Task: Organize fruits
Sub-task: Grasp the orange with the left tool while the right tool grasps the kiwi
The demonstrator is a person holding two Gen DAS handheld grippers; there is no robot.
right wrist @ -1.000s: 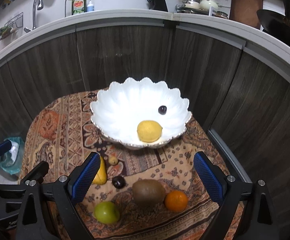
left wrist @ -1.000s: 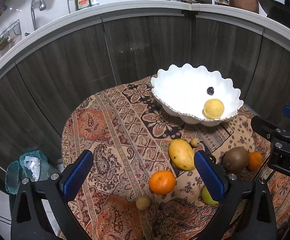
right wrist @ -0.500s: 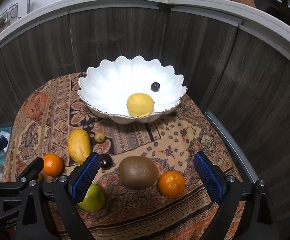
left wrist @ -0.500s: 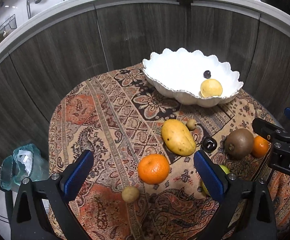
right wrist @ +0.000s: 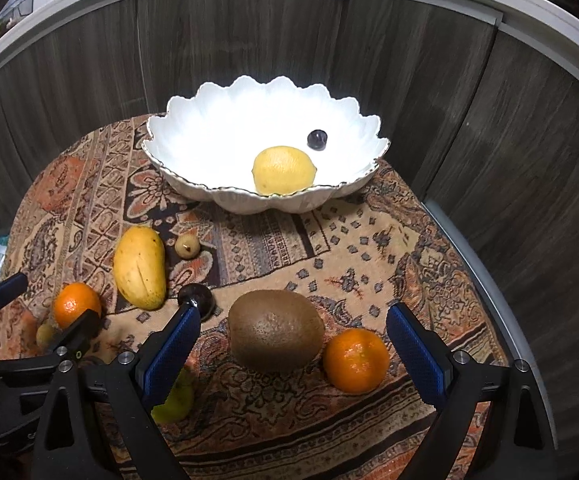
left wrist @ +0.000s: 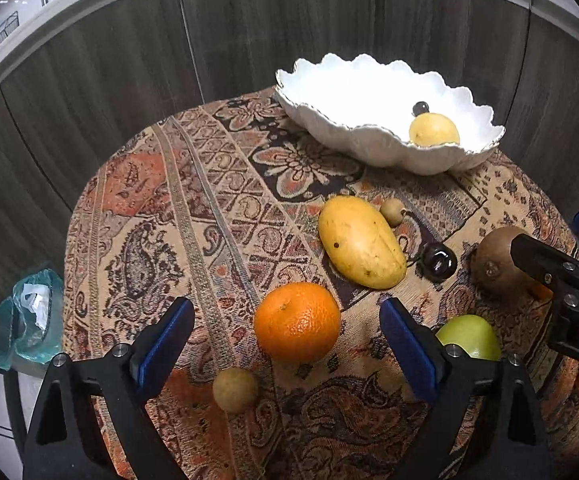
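Observation:
A white scalloped bowl (left wrist: 329, 120) (right wrist: 193, 148) holds a lemon (right wrist: 283, 170) and a dark grape (right wrist: 316, 139). On the patterned cloth lie a mango (left wrist: 359, 242), an orange (left wrist: 297, 322), a small brown fruit (left wrist: 234, 390), a dark cherry (left wrist: 437, 262), a green fruit (left wrist: 471, 336), a kiwi (right wrist: 275, 336) and a second orange (right wrist: 355, 360). My left gripper (left wrist: 285, 346) hovers with its jaws closing either side of the first orange, pads apart from it. My right gripper (right wrist: 293, 354) is open around the kiwi and second orange.
Another small brown fruit (left wrist: 392, 211) lies beside the mango. Dark wood cabinet fronts (right wrist: 249, 40) curve behind the round table. A blue-green plastic bag (left wrist: 29, 320) sits off the table's left edge. A counter with a tap runs along the top.
Both grippers have come down toward the table, so the fruits look larger and nearer. The first orange now sits between the left jaws; the kiwi and second orange sit between the right jaws.

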